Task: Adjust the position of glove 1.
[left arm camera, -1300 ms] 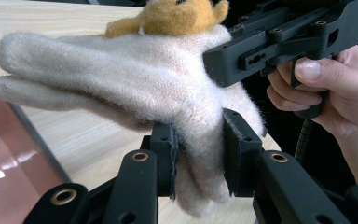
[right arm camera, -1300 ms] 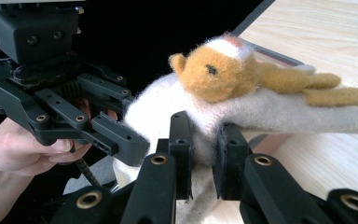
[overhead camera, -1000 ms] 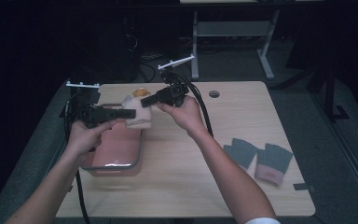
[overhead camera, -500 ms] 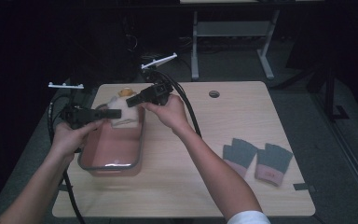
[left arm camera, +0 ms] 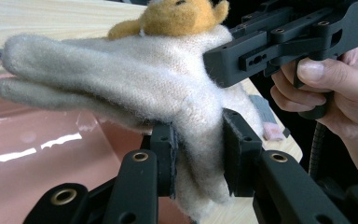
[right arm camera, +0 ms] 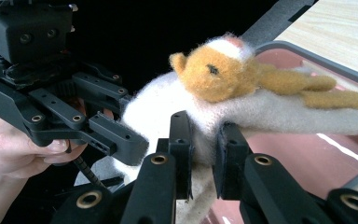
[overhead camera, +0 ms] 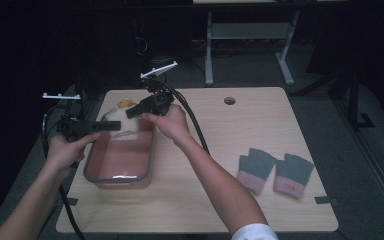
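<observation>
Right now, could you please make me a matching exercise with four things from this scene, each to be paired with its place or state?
Things:
1. white glove
2. pink tub
3. grey gloves
4. round hole

Places or states:
A. lying flat at the table's right side
B. held above the tub between the left gripper and right gripper
C. standing at the table's left side
D. in the table top near the far edge

Pairs: 1-B, 2-C, 3-A, 4-D
</observation>
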A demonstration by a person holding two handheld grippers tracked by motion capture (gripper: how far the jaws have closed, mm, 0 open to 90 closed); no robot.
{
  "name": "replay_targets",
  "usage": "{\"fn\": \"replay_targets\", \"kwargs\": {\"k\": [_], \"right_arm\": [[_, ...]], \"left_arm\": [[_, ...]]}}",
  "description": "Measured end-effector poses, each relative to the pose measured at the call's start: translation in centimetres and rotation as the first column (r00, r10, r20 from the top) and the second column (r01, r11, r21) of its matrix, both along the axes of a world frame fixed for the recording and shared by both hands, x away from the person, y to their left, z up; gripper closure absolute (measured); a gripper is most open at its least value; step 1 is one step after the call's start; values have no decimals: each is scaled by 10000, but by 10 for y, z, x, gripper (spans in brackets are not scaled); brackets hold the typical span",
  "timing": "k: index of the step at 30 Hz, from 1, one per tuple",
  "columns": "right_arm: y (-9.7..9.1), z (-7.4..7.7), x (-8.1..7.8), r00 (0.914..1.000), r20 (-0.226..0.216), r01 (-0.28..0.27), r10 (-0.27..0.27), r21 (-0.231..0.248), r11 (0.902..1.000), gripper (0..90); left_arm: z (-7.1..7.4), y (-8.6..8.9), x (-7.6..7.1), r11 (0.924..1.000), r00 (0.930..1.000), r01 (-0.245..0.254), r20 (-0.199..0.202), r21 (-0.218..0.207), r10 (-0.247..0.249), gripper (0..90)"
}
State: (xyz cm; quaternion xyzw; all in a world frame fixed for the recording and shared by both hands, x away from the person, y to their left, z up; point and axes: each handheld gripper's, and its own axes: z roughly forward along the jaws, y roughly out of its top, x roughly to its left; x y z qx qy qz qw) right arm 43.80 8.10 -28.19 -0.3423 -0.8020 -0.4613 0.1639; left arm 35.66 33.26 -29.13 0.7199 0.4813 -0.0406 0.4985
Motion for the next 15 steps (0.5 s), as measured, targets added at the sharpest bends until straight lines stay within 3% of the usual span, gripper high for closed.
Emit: {"fn": "replay_targets", "kwargs": {"k": [15], "right_arm": [[22, -20, 2, 9990, -436, -130, 126, -92, 9999, 795]], "left_arm": [[-17, 17, -2, 9998, 9990, -216, -391, 36, 217, 689]]}}
